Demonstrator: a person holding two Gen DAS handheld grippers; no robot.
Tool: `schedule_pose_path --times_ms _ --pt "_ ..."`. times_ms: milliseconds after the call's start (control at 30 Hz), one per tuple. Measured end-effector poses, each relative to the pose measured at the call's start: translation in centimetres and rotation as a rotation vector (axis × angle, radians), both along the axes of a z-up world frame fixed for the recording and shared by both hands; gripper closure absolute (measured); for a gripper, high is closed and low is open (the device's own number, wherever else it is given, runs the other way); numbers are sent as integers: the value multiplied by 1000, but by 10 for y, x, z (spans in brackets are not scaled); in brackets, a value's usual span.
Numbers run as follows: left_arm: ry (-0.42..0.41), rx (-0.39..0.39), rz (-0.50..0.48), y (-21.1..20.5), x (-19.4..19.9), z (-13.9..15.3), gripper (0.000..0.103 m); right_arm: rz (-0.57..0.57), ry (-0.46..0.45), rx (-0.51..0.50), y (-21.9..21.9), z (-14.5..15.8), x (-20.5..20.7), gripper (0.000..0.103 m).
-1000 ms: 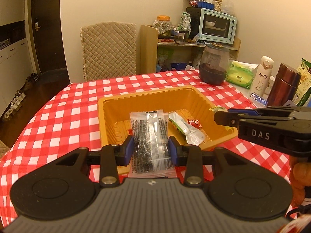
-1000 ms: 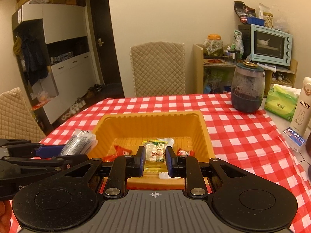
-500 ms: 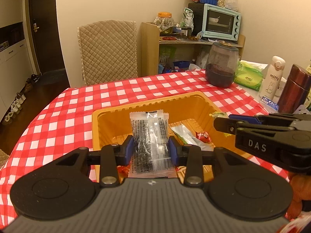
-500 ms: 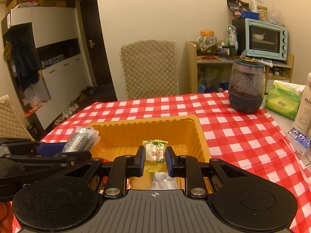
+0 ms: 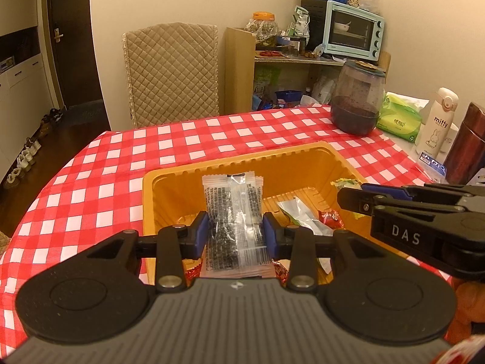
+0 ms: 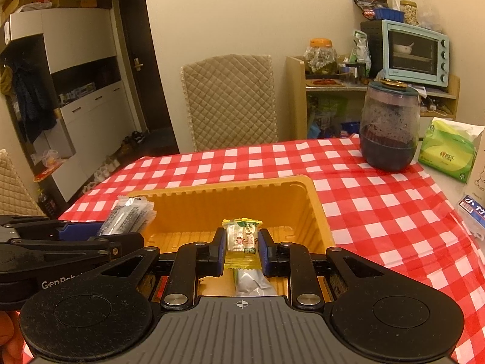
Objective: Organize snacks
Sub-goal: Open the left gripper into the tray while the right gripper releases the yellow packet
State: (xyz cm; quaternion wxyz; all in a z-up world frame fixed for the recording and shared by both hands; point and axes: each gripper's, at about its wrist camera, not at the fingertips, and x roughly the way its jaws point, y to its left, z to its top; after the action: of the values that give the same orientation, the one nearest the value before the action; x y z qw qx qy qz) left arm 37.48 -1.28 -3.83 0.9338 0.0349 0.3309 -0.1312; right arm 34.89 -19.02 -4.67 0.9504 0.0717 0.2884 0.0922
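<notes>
Both tongs advanced over tray (image 5: 236,163); left tongs (image 5: 235,236) clamp sachet (image 5: 232,209).

A dark jar (image 6: 389,127), toaster oven (image 6: 413,53) and quilted chair (image 6: 229,100) stand behind.

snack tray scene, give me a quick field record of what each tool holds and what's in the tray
left tool: shut on clear packet of dark snack, held above the tray
right tool: shut on small yellow-edged snack packet, also above the tray
tray: orange plastic, on the red checked tablecloth
in tray: silver-green wrapper, red candy
beyond the tray: dark jar, green tissue pack, white bottle
</notes>
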Motion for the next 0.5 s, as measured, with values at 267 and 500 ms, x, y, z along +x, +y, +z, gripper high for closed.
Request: schedule_pose_path --times_ms 267,500 --pt "4 -29 1 2 7 -1 68 -5 8 13 0 -1 1 80" --pt "-4 -38 26 10 8 0 68 -12 20 40 -5 -3 3 80"
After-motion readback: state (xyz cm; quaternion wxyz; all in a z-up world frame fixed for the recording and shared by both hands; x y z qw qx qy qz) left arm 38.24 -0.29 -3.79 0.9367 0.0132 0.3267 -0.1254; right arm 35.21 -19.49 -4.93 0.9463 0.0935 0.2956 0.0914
